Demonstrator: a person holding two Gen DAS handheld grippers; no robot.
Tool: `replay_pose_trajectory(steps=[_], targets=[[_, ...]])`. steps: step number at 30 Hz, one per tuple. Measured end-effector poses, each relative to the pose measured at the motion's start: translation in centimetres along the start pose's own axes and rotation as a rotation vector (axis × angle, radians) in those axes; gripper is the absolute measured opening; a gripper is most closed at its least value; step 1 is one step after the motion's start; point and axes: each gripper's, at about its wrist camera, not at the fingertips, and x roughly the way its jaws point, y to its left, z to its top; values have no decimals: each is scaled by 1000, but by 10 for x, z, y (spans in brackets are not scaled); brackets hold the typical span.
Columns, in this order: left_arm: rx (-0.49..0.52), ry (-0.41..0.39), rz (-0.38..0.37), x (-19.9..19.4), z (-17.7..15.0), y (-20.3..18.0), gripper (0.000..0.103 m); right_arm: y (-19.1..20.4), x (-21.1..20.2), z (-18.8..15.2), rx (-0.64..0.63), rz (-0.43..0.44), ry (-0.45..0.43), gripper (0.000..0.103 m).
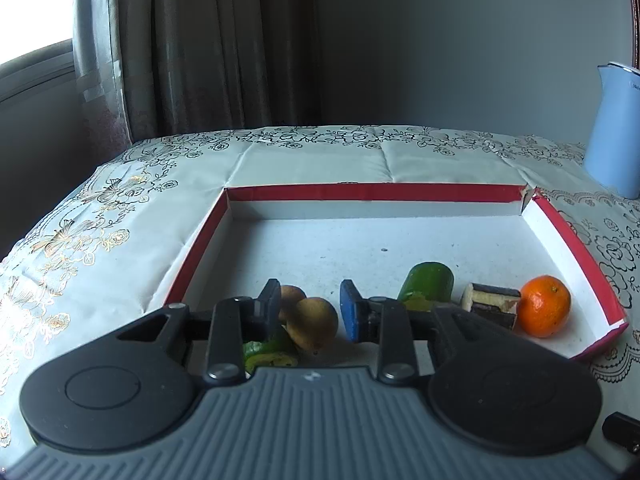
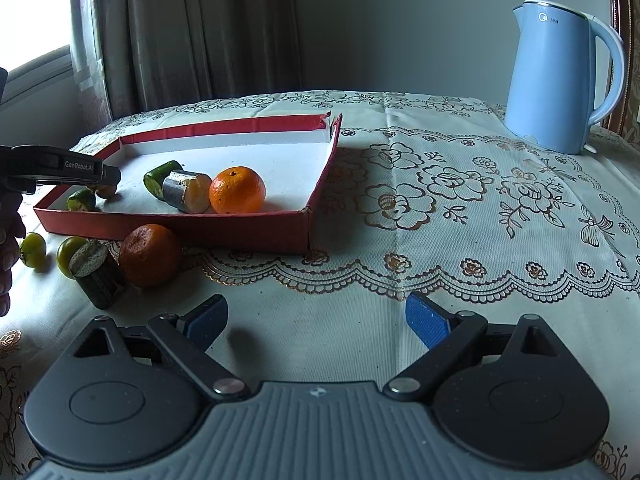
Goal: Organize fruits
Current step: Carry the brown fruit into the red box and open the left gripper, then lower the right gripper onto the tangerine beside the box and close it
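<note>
The brown fruit (image 1: 314,324) lies in the red tray (image 1: 372,192) between my left hand-held gripper's (image 1: 310,306) slightly parted pads, not pinched, near the orange (image 1: 545,306), while my right hand-held gripper (image 2: 316,320) gapes empty over the bench (image 2: 440,208).

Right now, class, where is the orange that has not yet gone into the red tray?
In the right wrist view, the loose orange sits lower left on the tablecloth, just outside the red tray, beside a dark cane piece.
</note>
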Motion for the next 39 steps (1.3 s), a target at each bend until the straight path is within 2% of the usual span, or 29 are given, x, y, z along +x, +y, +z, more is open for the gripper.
replay_pose_trajectory(steps=[2,4,6,8,12,13,17,21,25,27,34,39], targets=[[3,-8,6,-2,0,0,43,0,0,0,3,2,-1,96],[8,-18,18,-7,-1,0,49,-1,0,0,5,4,-2,96],[11,-36,25,-16,-2,3,64,-1,-1,0,6,5,-2,97],[0,-77,39,-33,-6,10,89,-1,-1,0,6,5,-2,97],[-45,-131,52,-61,-15,31,96,0,-1,0,4,4,-2,97],[-61,-141,51,-69,-20,40,101,-1,-1,0,2,2,-1,97],[-167,-152,106,-89,-42,81,103,-1,-1,0,4,5,-2,97],[-286,-132,188,-89,-61,122,103,-3,-3,0,11,13,-9,97],[-378,-118,241,-80,-76,147,103,3,-12,-1,-22,62,-76,97],[-412,-68,222,-73,-78,155,103,11,-15,0,-63,74,-102,97],[-430,-71,214,-75,-81,160,103,45,-8,9,-157,106,-123,96],[-454,-56,201,-70,-82,163,103,65,4,16,-218,103,-97,96]])
